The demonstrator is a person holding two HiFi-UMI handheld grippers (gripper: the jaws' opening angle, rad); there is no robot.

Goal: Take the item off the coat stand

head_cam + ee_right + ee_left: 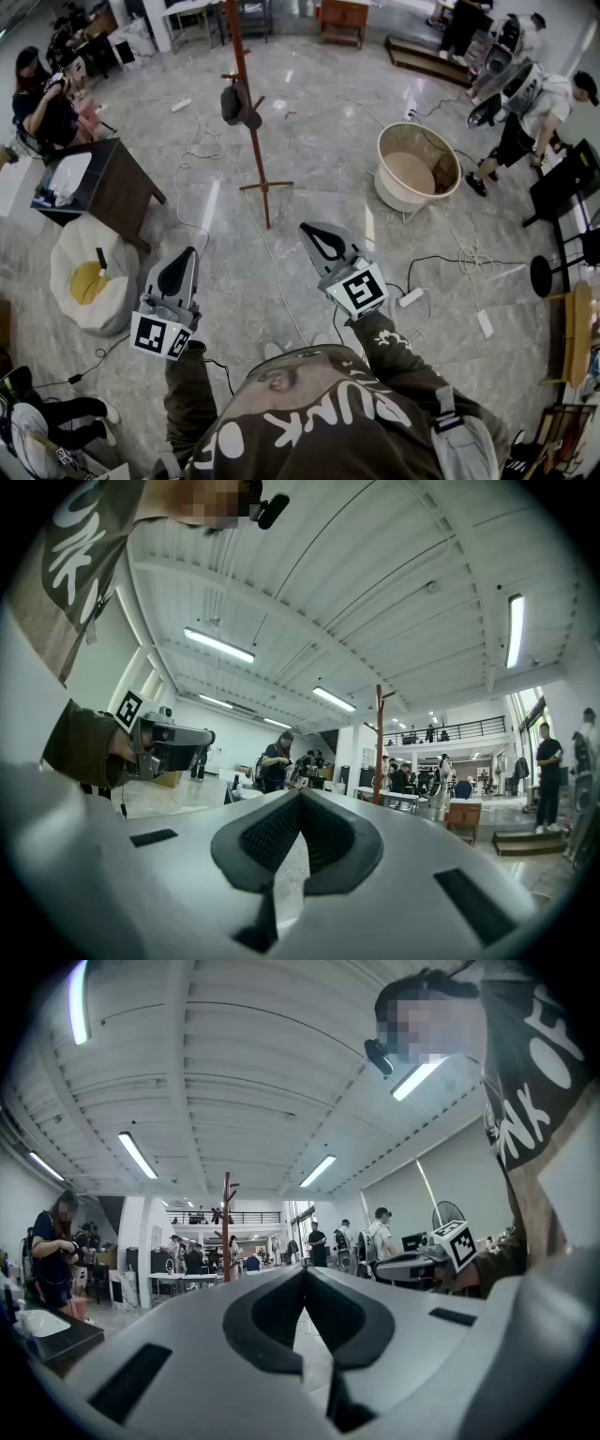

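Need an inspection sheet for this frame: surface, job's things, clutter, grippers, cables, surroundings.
Surface: glossy marble floor; no worktable in use.
Job's things: coat stand upright, well ahead of both grippers; dark item hangs on its left side.
Clutter: tub right of the stand; dark table and beanbag to the left.
Grippers: left gripper and right gripper both shut and empty, short of the stand.
Cables: black cable runs across the floor at right; power strip beside the right gripper; thin white leads near the stand's base.
Surroundings: open hall, people at the left and upper right edges.
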